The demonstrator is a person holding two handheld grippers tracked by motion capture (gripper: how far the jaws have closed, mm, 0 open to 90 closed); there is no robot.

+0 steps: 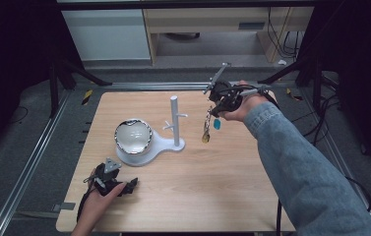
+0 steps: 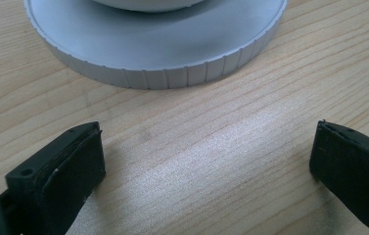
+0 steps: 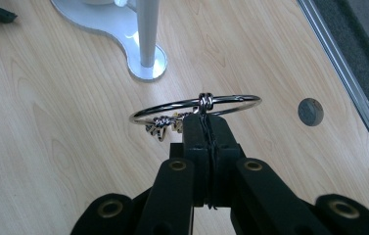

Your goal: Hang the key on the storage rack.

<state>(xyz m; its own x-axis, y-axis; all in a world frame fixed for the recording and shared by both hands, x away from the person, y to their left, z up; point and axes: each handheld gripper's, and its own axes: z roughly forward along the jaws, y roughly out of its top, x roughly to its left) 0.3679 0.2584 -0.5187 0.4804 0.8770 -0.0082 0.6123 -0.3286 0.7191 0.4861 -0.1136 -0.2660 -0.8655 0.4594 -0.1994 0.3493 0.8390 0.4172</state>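
Observation:
My right gripper (image 1: 214,109) hangs above the table's far right, shut on a metal key ring (image 1: 207,118). Keys and a blue tag (image 1: 217,124) dangle from the ring. In the right gripper view the jaws (image 3: 206,125) pinch the ring (image 3: 172,106) at its bead, and the keys (image 3: 162,128) hang below. A white stand with a peg post (image 1: 174,120) and a shiny bowl (image 1: 133,137) sits mid-table, to the left of the ring. My left gripper (image 1: 114,174) rests on the front left of the table, open and holding nothing (image 2: 206,166), facing the stand's round base (image 2: 162,49).
The wooden table (image 1: 198,196) has bare room in front and to the right of the stand. A small grey disc (image 3: 311,111) lies in the tabletop near the right edge, beside a metal rail (image 3: 343,73). Cables and dark frame legs surround the table.

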